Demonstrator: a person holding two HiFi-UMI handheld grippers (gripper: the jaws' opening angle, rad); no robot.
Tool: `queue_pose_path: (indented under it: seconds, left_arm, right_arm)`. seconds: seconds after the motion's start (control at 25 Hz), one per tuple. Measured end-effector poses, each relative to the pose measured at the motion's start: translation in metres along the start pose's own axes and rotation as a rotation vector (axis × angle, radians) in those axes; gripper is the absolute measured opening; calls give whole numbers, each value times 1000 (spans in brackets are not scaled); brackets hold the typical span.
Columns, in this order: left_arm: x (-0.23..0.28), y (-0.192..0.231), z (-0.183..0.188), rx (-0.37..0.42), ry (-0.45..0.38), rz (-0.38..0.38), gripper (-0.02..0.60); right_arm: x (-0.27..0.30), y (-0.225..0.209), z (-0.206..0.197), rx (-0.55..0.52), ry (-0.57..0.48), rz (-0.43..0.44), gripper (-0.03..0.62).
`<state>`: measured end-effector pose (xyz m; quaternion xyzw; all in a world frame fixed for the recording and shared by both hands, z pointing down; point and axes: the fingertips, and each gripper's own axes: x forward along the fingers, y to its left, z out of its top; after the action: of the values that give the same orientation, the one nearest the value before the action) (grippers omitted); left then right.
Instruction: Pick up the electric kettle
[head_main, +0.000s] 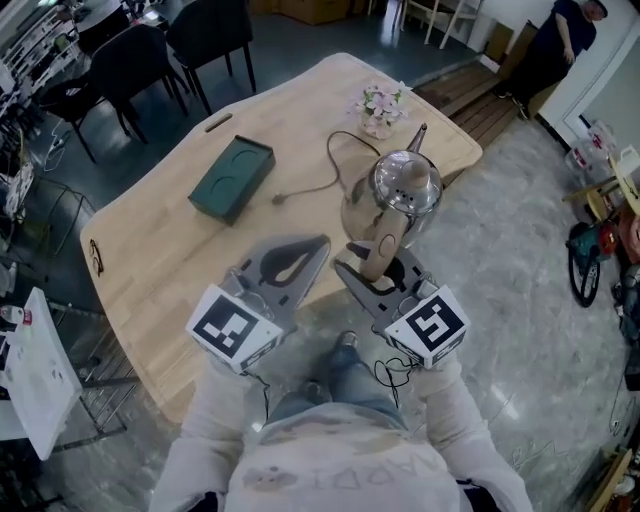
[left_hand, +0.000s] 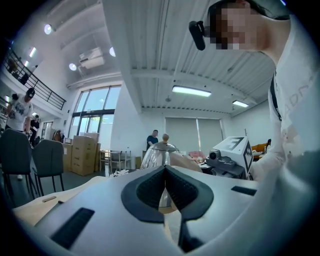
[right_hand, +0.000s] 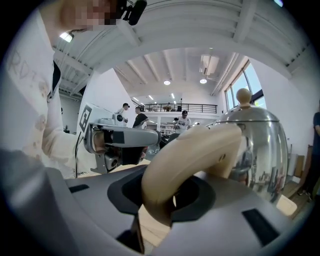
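Note:
The steel electric kettle (head_main: 406, 184) with a beige handle (head_main: 384, 250) hangs over the right part of the wooden table (head_main: 160, 260). My right gripper (head_main: 377, 272) is shut on that handle, and the right gripper view shows the handle (right_hand: 190, 155) clamped between the dark pads with the kettle body (right_hand: 255, 145) beyond. A round base (head_main: 357, 215) with its cord (head_main: 335, 150) lies on the table just left of the kettle. My left gripper (head_main: 318, 246) is beside the right one, shut and empty, its pads (left_hand: 150, 187) meeting in front of the kettle (left_hand: 159, 154).
A dark green box (head_main: 232, 177) lies on the table's left half. A small bunch of flowers (head_main: 380, 108) stands at the far edge. Black chairs (head_main: 150, 50) stand beyond the table. A person (head_main: 555, 40) is at the back right. A white rack (head_main: 40, 370) stands at the left.

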<state>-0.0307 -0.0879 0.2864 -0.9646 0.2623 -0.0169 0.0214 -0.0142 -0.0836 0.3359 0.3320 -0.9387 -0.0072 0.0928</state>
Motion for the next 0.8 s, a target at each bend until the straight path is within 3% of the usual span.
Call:
queue_pose_path:
  seconds: [0.4, 0.8]
  left_arm:
    - [-86, -83, 10, 33, -20, -74, 12]
    - [-109, -120, 23, 37, -40, -133, 12]
  right_arm:
    - [-57, 117, 21, -19, -15, -53, 113]
    - [-86, 156, 39, -16, -33, -92, 112]
